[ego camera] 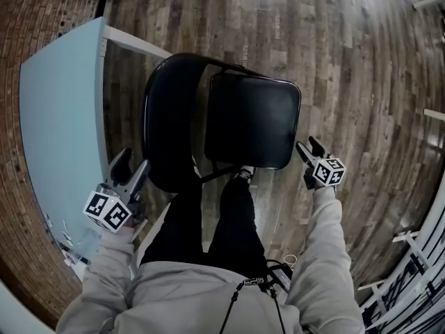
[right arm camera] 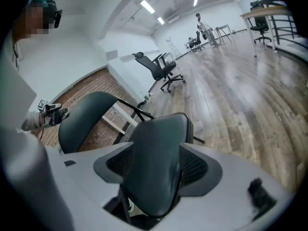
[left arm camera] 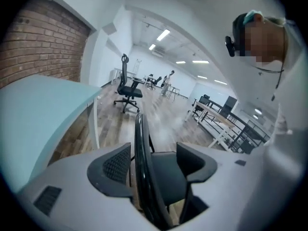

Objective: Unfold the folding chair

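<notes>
A pale blue desk with white legs (ego camera: 59, 117) stands on a grey-brown wood plank floor (ego camera: 348, 47) beside a red brick wall (left arm camera: 38, 42); a black swivel office chair (left arm camera: 127, 88) stands well beyond (alone, mid-floor).

No word, number or brand is legible: the white cube (ego camera: 108, 211) on the left gripper (ego camera: 133, 162), lower left, and the white cube (ego camera: 328, 172) on the right gripper (ego camera: 306, 143), centre right, bear only black square patterns, and the white print (ego camera: 254, 281) at the person's waist is too small to read.
</notes>
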Tool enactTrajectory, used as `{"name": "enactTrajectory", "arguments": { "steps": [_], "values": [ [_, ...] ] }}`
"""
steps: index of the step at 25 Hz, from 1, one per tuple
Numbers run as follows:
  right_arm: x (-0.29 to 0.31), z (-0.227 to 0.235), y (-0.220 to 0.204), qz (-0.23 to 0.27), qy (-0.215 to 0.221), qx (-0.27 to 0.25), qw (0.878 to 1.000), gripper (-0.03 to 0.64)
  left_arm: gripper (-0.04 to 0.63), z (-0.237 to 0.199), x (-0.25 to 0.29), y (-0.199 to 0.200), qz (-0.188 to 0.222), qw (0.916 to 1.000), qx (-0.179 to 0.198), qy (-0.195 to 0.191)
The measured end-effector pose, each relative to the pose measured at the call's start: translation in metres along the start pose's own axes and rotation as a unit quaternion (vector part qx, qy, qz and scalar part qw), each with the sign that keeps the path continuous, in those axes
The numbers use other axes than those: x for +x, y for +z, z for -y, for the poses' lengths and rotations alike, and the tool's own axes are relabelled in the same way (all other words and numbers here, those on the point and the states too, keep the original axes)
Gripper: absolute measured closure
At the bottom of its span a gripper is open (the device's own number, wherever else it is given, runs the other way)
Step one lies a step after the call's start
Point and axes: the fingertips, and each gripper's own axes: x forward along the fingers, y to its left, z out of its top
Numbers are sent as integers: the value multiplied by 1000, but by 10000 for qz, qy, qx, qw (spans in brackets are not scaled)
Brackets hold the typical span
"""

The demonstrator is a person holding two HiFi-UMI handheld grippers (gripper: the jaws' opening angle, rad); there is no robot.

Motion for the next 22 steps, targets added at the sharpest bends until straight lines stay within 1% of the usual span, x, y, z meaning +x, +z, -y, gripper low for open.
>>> {"name": "enactTrajectory", "arguments": {
  "steps": [3,5,7,8,10,12,14,16,17,18,19,20,21,22],
  "values": [
    [-37,-41,44,172,-95,-293,9994,333,301,30,-15,36,270,9988,271,-308],
    [-60,-74,71,107,-124,-638,9978,333,302,53,-26,61,449,9963,350,-645],
    [-83,-101,103,107,-216,-897,9957,333,305,72,-35,86,650,9921,390,-1000],
    [-97,-113,120,180,-274,-923,9952,333,308,79,-40,97,744,9898,440,-1134],
    [-128,-140,148,351,-416,-950,9940,333,313,92,-55,119,925,9850,563,-1346],
    [-156,-172,171,493,-563,-1093,9912,333,330,99,-75,144,1149,9790,787,-1486],
    [-182,-209,195,561,-718,-1414,9858,334,370,104,-98,176,1544,9698,965,-1622],
    [-209,-251,215,559,-875,-1857,9771,336,462,111,-128,214,2096,9549,930,-1888],
    [-222,-276,221,581,-929,-2019,9732,338,486,115,-145,230,2315,9469,957,-2018],
    [-234,-301,226,648,-990,-2131,9698,361,514,119,-161,243,2470,9398,1063,-2109],
    [-249,-326,233,763,-1115,-2250,9650,419,545,124,-175,253,2587,9334,1213,-2172],
    [-265,-349,243,929,-1335,-2423,9565,502,567,128,-186,262,2699,9270,1364,-2216],
    [-284,-372,256,1152,-1595,-2616,9449,570,588,132,-196,271,2821,9208,1493,-2241],
    [-304,-397,268,1425,-1800,-2750,9336,599,588,134,-206,278,2941,9152,1593,-2250]
  ]
}}
